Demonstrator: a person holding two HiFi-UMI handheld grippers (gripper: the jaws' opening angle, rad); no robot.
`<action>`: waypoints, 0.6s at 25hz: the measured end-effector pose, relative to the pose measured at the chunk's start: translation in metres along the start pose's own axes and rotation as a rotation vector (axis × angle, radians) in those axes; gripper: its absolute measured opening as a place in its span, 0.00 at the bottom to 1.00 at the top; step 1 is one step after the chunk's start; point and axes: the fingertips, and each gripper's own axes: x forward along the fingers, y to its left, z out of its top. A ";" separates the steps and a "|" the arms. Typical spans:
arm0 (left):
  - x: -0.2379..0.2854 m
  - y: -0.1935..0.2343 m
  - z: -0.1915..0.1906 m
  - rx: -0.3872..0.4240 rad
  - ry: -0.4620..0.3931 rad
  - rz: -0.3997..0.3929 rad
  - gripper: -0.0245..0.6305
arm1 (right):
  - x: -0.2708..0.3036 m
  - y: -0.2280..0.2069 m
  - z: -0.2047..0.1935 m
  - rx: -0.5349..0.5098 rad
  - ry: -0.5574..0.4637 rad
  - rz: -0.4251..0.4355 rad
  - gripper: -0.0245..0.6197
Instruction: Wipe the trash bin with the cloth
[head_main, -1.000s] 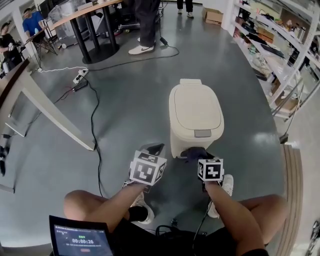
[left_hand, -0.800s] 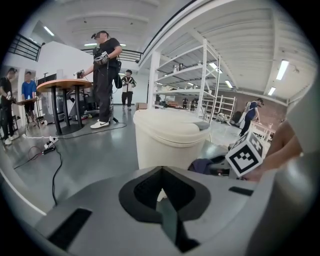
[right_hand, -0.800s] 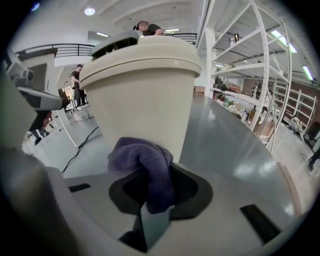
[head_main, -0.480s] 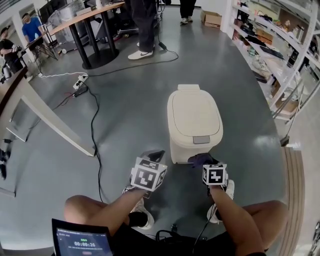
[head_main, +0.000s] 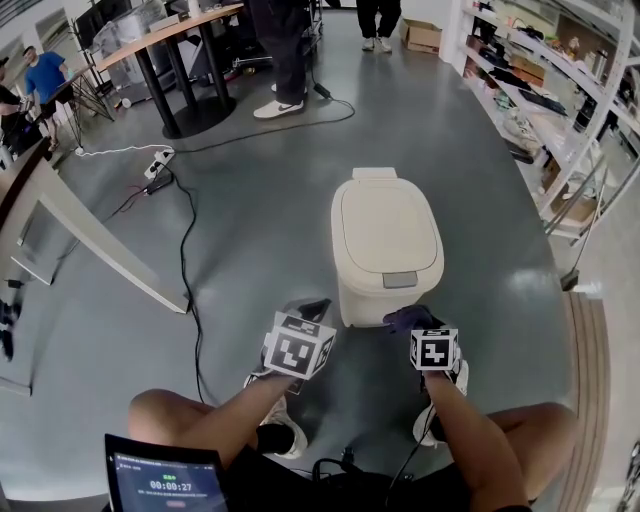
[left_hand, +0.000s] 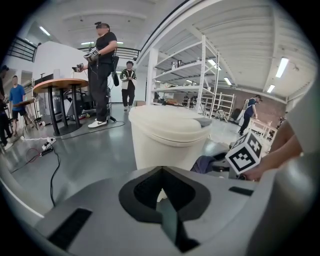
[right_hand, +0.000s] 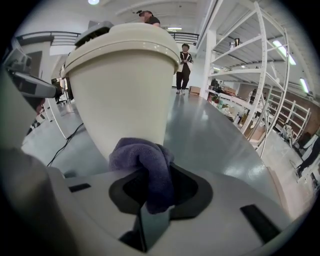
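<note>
The right gripper (head_main: 418, 330) has drawn its cloth (head_main: 406, 318) rightward — seemingly just off the trash bin's (head_main: 385, 240) front.

Both forearms reach forward, side by side. Left tongs (head_main: 312, 305) have jaws together, empty; right tongs (head_main: 408, 321) pinch the cloth (right_hand: 142, 160).

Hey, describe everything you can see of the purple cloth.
The cloth is dark purple and looks like soft terry. It is bunched into a wad, pinched between the shut jaws of the right gripper, with folds spilling over them. It sits low by the front wall of the cream trash bin; contact is unclear.
</note>
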 end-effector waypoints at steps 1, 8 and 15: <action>0.001 -0.001 0.000 -0.002 0.002 -0.002 0.03 | -0.001 0.001 -0.002 -0.006 0.005 0.001 0.16; 0.000 -0.005 0.006 -0.004 -0.032 -0.004 0.03 | 0.004 0.033 -0.025 -0.057 0.060 0.065 0.16; -0.007 0.008 0.004 -0.033 -0.067 0.030 0.03 | 0.019 0.078 -0.027 -0.101 0.083 0.151 0.16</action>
